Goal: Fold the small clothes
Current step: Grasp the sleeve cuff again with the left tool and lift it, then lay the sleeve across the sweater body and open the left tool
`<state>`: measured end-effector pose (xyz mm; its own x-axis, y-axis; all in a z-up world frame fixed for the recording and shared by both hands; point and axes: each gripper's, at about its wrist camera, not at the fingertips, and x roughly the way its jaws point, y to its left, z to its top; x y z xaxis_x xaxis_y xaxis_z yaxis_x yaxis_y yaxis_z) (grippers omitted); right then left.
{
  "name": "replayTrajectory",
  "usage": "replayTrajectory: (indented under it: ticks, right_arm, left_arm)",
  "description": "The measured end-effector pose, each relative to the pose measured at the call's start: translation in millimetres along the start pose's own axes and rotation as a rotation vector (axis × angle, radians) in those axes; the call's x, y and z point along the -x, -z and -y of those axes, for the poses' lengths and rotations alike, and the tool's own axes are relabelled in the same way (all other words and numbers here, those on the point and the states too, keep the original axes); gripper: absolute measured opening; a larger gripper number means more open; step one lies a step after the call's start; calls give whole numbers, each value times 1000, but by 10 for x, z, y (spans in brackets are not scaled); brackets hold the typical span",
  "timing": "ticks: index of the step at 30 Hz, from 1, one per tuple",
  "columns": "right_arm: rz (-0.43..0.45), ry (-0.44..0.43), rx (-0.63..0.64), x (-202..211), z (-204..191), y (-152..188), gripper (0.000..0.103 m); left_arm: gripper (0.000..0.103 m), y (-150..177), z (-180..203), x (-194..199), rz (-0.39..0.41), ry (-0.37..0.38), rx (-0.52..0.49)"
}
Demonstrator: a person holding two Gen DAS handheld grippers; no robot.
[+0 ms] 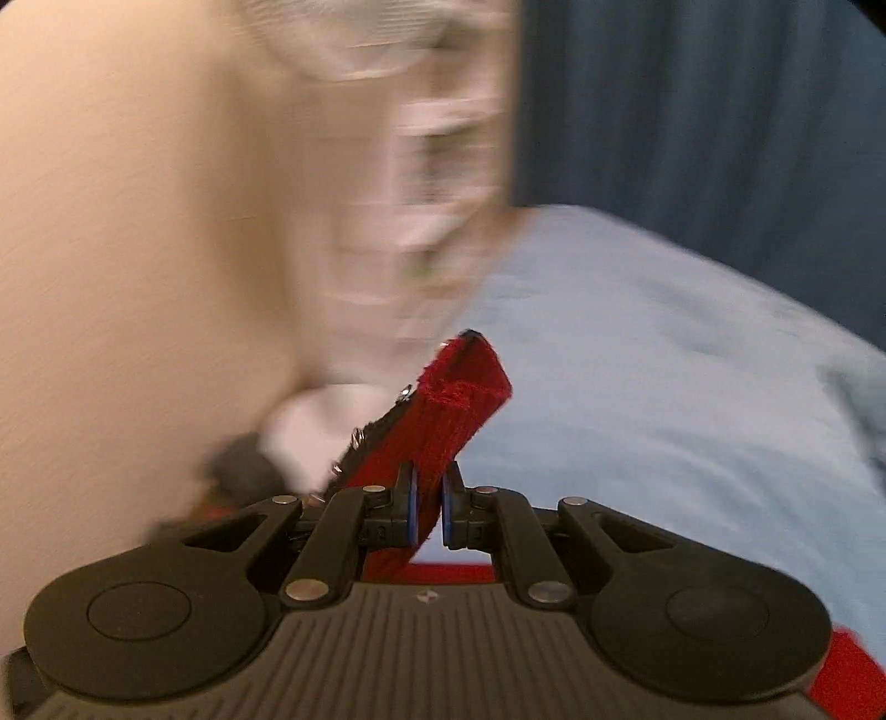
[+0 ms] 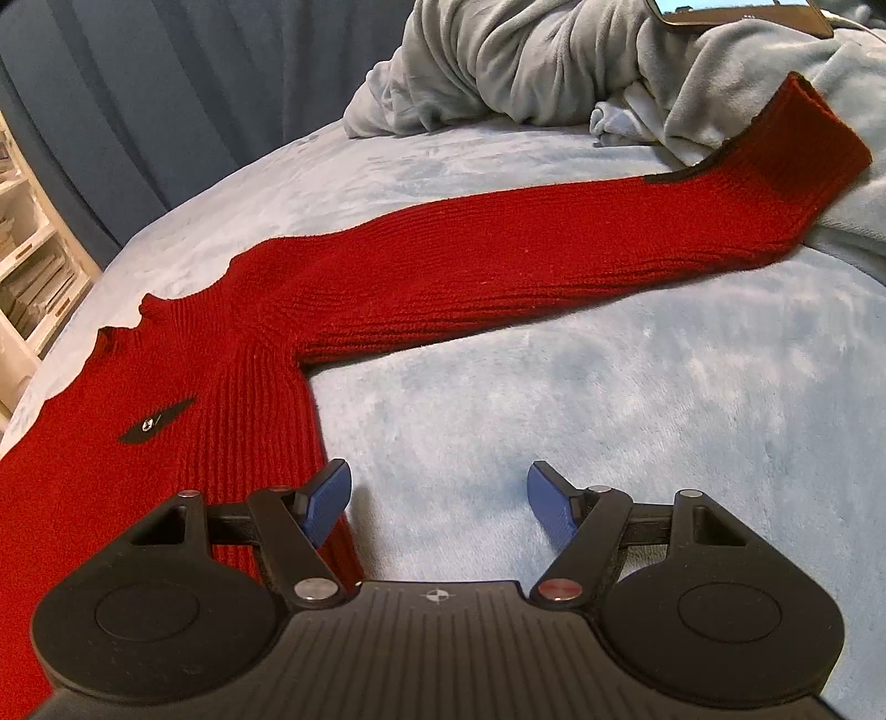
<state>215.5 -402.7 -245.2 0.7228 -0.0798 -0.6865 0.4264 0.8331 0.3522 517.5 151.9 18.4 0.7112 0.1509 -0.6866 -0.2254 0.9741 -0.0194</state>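
Blurred wall (image 1: 138,221) behind left gripper (image 1: 429,498) — sweater (image 1: 443,421) cuff pinched.

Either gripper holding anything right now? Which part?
Left gripper is shut on the red sweater, pinching a sleeve near its cuff. Right gripper is open over the blue blanket, holding nothing.

the left half of the left wrist view is smeared by motion: a pale wall (image 1: 111,249) and a whitish streaked shape (image 1: 432,155) cannot be made out. a dark blurred lump (image 1: 238,471) at lower left is unreadable. in the right wrist view the red sweater (image 2: 166,387) runs off the left edge, and a dark flat object (image 2: 736,14) is cut off at the top.
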Motion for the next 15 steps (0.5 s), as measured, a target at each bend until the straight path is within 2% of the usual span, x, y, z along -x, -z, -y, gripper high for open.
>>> replayTrajectory:
  ticks: [4,6,8,9,11,12,14,15]
  right_arm:
    - [-5,-11,-30,6,32,-23,73]
    - [-7,-18,-51,9,51,-34,73]
    - [-8,-23,-64,12,59,-39,73]
    - [-9,-24,-68,13,64,-44,73]
    - [-11,-29,-73,17,71,-47,73]
    - [-13,-31,-76,18,78,-50,73]
    - [-16,-37,-85,17,95,-59,73]
    - [-19,-41,-93,16,106,-66,73]
  left_arm:
    - [8,299,1268,239,-5,272,-144]
    - [8,603,1960,291,-42,398,-217]
    - [8,979,2540,229,-80,484,-282]
    - [8,1187,2793,164,-103,502,-318]
    - [9,1616,3218,-56,-166,487,-406]
    - [10,1843,3377,-222,-239,477,-455]
    - [26,2193,3498,-456,-378,476,-524]
    - [45,2287,3479,-465,-394,475,-544]
